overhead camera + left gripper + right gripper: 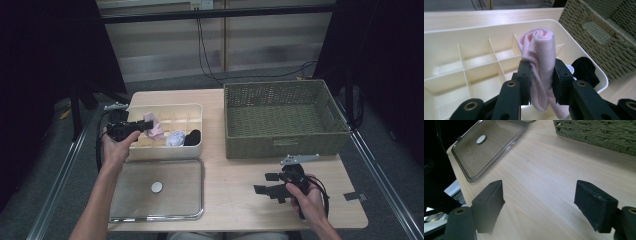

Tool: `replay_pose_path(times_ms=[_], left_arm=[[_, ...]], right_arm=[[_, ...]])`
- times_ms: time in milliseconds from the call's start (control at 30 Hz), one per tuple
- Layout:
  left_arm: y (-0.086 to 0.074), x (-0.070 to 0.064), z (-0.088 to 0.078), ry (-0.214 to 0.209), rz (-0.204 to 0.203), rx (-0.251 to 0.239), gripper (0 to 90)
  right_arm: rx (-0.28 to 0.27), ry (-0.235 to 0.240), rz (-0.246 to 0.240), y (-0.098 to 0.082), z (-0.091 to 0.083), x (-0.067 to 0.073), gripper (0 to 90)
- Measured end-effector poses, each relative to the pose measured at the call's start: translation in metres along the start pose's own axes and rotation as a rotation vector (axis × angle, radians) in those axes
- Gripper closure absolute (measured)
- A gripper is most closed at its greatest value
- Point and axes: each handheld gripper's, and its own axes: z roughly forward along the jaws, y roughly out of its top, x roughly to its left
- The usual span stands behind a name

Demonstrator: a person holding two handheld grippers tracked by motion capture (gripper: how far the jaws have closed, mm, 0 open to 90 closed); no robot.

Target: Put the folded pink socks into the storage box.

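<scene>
With my left gripper [540, 82] pinching the rolled pink cloth [540, 57], I should lower it upright into an empty compartment of the cream divider box [449, 32] mid-frame before letting go, while my right gripper [540, 205] rests spread wide.

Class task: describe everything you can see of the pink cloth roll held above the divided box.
The pink cloth roll is pale pink, soft and fleecy-looking, wound into a loose spiral at its top end, with looser ends hanging below. It stands roughly upright, pinched at mid-height between the black fingers of the left gripper. It is held over the cream divided box, above its partitions, left of a black bundle lying in an end compartment. Nothing but the fingers appears to touch it.
</scene>
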Motion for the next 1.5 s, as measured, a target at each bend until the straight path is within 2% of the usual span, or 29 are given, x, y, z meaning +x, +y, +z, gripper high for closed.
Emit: replay_pose_path(times_ms=[33,100,200,433,633,767,800,833,867,933,1000,1033,1133,1167,1233,1300,1333,1400,1500], left_arm=[[-0.001,0.000,0.002,0.020,0.012,0.012,71.1],[-0.001,0.000,0.004,0.031,0.026,0.029,71.0],[-0.003,0.002,0.008,0.039,0.018,0.038,71.1],[-0.009,0.006,0.019,0.068,0.032,0.057,71.1],[-0.016,0.010,0.024,0.070,0.026,0.087,71.1],[-0.017,0.009,0.025,0.072,0.021,0.087,71.0],[-0.016,0.010,0.026,0.071,0.037,0.105,71.0],[-0.016,0.008,0.028,0.082,0.041,0.112,71.0],[-0.017,0.006,0.029,0.098,0.064,0.123,70.9],[-0.018,0.004,0.032,0.091,0.076,0.139,70.9],[-0.019,0.002,0.035,0.110,0.087,0.153,70.8],[-0.020,0.001,0.037,0.105,0.066,0.154,70.8],[-0.020,0.000,0.040,0.080,0.068,0.172,70.7],[-0.019,-0.001,0.042,0.066,0.070,0.193,70.5],[-0.019,-0.003,0.045,0.068,0.075,0.223,70.3],[-0.018,-0.004,0.046,0.073,0.045,0.227,70.3],[-0.017,-0.003,0.046,0.072,0.052,0.236,70.3],[-0.016,-0.004,0.047,0.061,0.062,0.256,70.2],[-0.016,-0.004,0.050,0.047,0.039,0.296,69.9]], right_arm=[[0.001,0.000,0.002,0.000,0.000,0.000,22.7],[0.002,-0.002,0.002,0.000,0.000,0.000,22.7],[0.004,-0.001,0.003,0.000,0.000,-0.001,22.7],[0.007,0.002,0.006,0.000,0.000,-0.002,22.5],[0.014,0.007,0.004,-0.001,0.002,-0.001,22.0],[0.015,0.008,0.007,0.000,0.003,-0.002,22.1],[0.017,0.009,0.006,0.000,0.003,-0.002,22.1],[0.017,0.008,0.006,0.000,0.003,-0.001,22.1],[0.016,0.010,0.005,0.000,0.003,-0.001,22.1],[0.015,0.010,0.004,-0.001,0.003,-0.002,22.0],[0.016,0.012,0.005,-0.001,0.003,-0.002,21.7],[0.016,0.012,0.003,-0.001,0.003,-0.002,21.3],[0.018,0.012,0.004,-0.001,0.003,-0.001,21.3],[0.019,0.012,0.006,-0.001,0.004,-0.001,21.3],[0.020,0.013,0.006,-0.001,0.004,-0.001,21.3],[0.022,0.013,0.005,-0.001,0.004,-0.001,21.2],[0.023,0.014,0.006,-0.001,0.004,-0.001,21.2],[0.026,0.013,0.006,-0.001,0.004,0.000,21.1],[0.024,0.013,0.004,-0.001,0.004,-0.001,21.0]])
